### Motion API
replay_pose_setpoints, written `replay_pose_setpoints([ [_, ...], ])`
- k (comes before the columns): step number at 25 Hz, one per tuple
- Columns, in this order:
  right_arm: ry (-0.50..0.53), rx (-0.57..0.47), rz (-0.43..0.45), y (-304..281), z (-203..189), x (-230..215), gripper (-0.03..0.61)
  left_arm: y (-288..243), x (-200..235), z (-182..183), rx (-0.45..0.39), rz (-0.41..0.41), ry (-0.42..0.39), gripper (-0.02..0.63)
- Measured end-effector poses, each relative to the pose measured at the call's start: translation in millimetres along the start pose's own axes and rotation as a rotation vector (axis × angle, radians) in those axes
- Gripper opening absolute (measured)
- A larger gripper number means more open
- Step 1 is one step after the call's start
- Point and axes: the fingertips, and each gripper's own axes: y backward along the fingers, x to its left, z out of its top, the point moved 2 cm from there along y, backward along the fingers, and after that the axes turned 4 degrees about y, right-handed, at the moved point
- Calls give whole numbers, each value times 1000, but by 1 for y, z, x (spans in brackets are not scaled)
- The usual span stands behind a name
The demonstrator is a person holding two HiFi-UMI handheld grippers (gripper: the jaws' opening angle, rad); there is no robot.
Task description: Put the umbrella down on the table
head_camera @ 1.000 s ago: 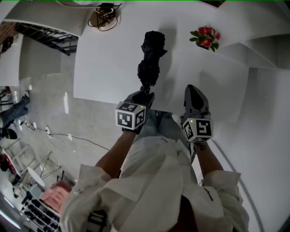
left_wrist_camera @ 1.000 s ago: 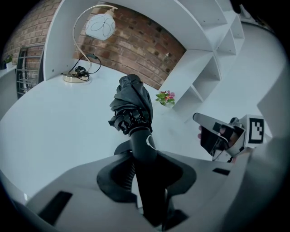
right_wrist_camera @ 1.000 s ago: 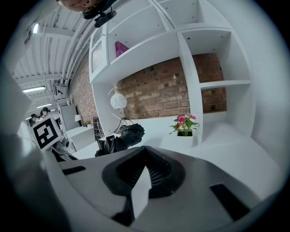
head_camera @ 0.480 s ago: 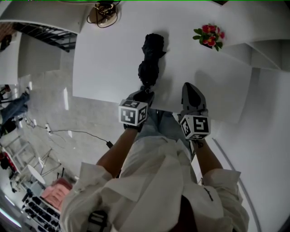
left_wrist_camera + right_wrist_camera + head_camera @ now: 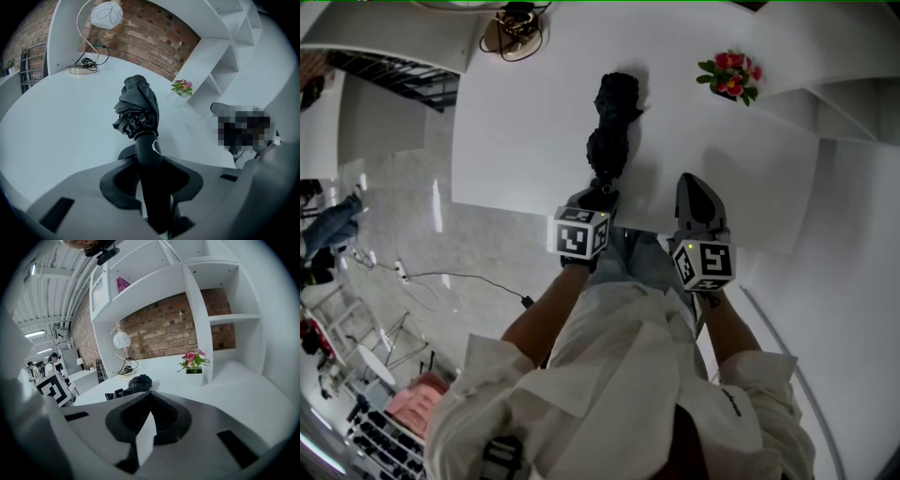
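Note:
A folded black umbrella (image 5: 611, 131) lies lengthwise on the white table (image 5: 525, 141), canopy end away from me. Its handle reaches back to the near edge. My left gripper (image 5: 598, 192) stands at that edge, pointing steeply down. In the left gripper view the handle (image 5: 149, 154) runs between the jaws of the left gripper (image 5: 150, 164); they have just been opening slightly, and the pads still touch it. The canopy (image 5: 138, 105) rests on the tabletop. To the right, my right gripper (image 5: 698, 187) hovers over the edge, its jaws shut on nothing (image 5: 150, 394); the umbrella (image 5: 136, 383) shows beyond it.
A small pot of red flowers (image 5: 729, 77) stands at the back right of the table. At the back left sits a lamp base with coiled cable (image 5: 516, 33). White shelving (image 5: 206, 319) rises beside the flowers. Bare tabletop lies on both sides of the umbrella.
My left gripper has sunk a little with the umbrella, bringing it down toward the tabletop. The right gripper has stayed where it was.

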Motion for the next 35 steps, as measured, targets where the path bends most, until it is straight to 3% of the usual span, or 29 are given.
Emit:
replay_pose_setpoints([
  [11,10,-36,-16,17,13,0,20,7,4,0,-3,21,15,144],
  [22,26,-107,-51,42,54,-3,20,46,-13,23,-65,-9,-49,161],
  [27,36,-178,-73,61,88,-8,18,73,-27,55,-164,-21,-75,158],
  [35,81,-342,-118,103,158,-27,18,157,-42,146,-443,43,-209,101],
])
